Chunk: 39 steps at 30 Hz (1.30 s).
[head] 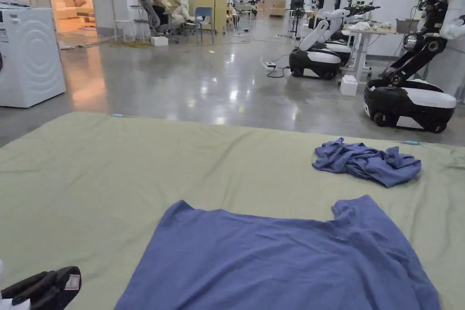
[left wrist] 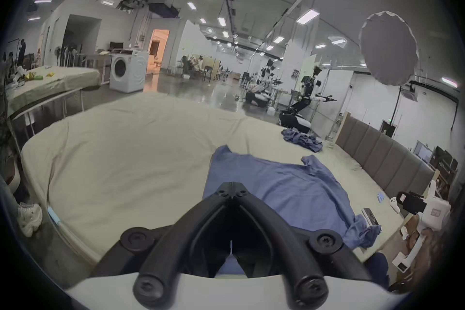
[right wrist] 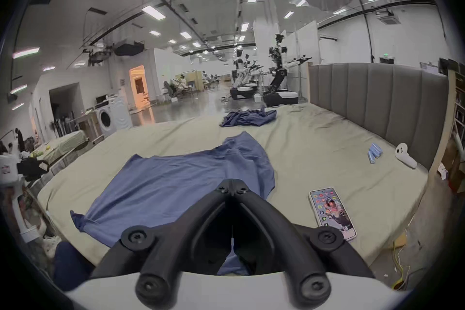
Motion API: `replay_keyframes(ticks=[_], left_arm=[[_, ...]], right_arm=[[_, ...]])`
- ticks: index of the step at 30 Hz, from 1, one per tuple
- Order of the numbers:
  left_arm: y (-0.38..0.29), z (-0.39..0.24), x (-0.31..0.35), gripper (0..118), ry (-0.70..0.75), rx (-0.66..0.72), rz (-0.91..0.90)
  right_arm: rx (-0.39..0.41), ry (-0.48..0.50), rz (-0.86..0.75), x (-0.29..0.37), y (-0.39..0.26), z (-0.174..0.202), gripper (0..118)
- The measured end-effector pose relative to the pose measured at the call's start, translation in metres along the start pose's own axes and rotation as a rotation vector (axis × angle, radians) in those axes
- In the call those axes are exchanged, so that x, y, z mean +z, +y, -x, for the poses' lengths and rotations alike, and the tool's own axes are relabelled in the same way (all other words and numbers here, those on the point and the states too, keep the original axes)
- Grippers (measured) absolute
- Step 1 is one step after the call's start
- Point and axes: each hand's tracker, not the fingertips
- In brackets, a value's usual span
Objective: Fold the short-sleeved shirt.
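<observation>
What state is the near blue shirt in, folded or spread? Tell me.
Spread. The shirt lies flat and open on the bed, both sleeves out to the sides, no fold across the body yet.

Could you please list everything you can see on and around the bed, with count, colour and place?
Spread shirt: one, blue, flat on the near part of the bed.
Crumpled garment: one, blue, far right of the bed.
Bed sheet: one, pale green, over the mattress.
Headboard: one, grey, padded, along the bed's right side.
Phone: one, screen lit, near right edge of the bed.
Washing machine: one, white, on the floor at left.
Wheeled robots: several, black and white, beyond the bed.
Left gripper: black, jaws closed, above the shirt.
Right gripper: black, jaws closed, above the shirt.
</observation>
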Motion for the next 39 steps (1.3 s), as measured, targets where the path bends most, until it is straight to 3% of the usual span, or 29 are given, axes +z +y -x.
replay_keyframes(ticks=[1,6,7,8,9,10,12,13,14,15,16,17,18,20,21,22,23,27,28,29,30,31,33,39], left_arm=[[0.005,0.005,-0.005,0,-0.038,-0.004,0.079],[0.014,0.010,-0.032,0,0.016,-0.095,0.339],[0.017,0.013,-0.044,10,0.030,-0.090,0.448],[0.015,0.015,-0.055,64,0.037,-0.088,0.525],[-0.002,0.017,-0.068,107,0.027,-0.091,0.571],[-0.012,0.020,-0.083,118,0.012,-0.111,0.624],[-0.027,0.023,-0.104,115,0.022,-0.111,0.678],[-0.045,0.017,-0.109,107,0.061,-0.116,0.707],[-0.050,0.017,-0.114,84,0.073,-0.120,0.709],[-0.054,0.016,-0.115,74,0.070,-0.122,0.694],[-0.059,0.014,-0.115,73,0.095,-0.128,0.683],[-0.061,0.012,-0.111,61,0.153,-0.155,0.664],[-0.057,0.011,-0.107,54,0.098,-0.131,0.658],[-0.051,0.008,-0.100,37,0.090,-0.126,0.634],[-0.054,0.012,-0.096,10,0.068,-0.111,0.613],[-0.054,0.013,-0.094,8,0.042,-0.066,0.588],[-0.053,0.011,-0.096,8,0.067,-0.069,0.619],[-0.058,0.010,-0.096,8,0.069,-0.074,0.623],[-0.059,0.009,-0.095,8,0.070,-0.072,0.618],[-0.059,0.013,-0.093,8,0.070,-0.068,0.614],[-0.057,0.014,-0.090,8,0.056,-0.035,0.607],[-0.055,0.015,-0.087,8,0.027,0.007,0.601],[-0.049,0.015,-0.079,8,0.036,0.016,0.578],[0.011,0.002,-0.085,8,-0.020,0.083,0.425]], right_arm=[[0.025,0.041,0.043,0.000,-0.002,0.001,2],[0.039,0.034,0.032,0.003,-0.008,0.010,2],[0.045,0.036,0.033,0.003,-0.009,0.012,2],[0.045,0.037,0.034,0.001,-0.009,0.010,2],[0.041,0.037,0.034,0.000,-0.010,0.011,2],[0.034,0.041,0.037,0.000,-0.011,0.012,2],[0.034,0.038,0.050,-0.003,-0.013,0.010,2],[0.040,0.032,0.061,-0.004,-0.016,0.011,2],[0.046,0.025,0.073,-0.005,-0.018,0.010,2],[0.053,0.015,0.090,-0.007,-0.021,0.010,2],[0.063,0.002,0.124,-0.008,-0.024,0.004,2],[0.070,-0.009,0.163,-0.011,-0.027,0.001,3],[0.069,-0.018,0.217,-0.015,-0.030,-0.002,6],[0.015,-0.004,0.370,-0.026,-0.038,-0.014,19],[-0.007,-0.015,0.436,-0.035,-0.043,-0.018,54],[-0.025,-0.019,0.520,-0.045,-0.050,-0.022,99],[-0.042,-0.018,0.578,-0.054,-0.056,-0.023,118],[-0.025,-0.011,0.698,-0.089,-0.081,-0.035,112],[-0.020,-0.006,0.712,-0.091,-0.085,-0.037,92],[-0.025,-0.012,0.703,-0.095,-0.086,-0.037,41],[-0.035,-0.007,0.678,-0.096,-0.088,-0.035,22],[-0.076,0.031,0.636,-0.096,-0.086,-0.032,21],[-0.025,-0.006,0.606,-0.083,-0.081,-0.031,19],[0.006,0.058,0.424,-0.085,-0.017,-0.020,19]])
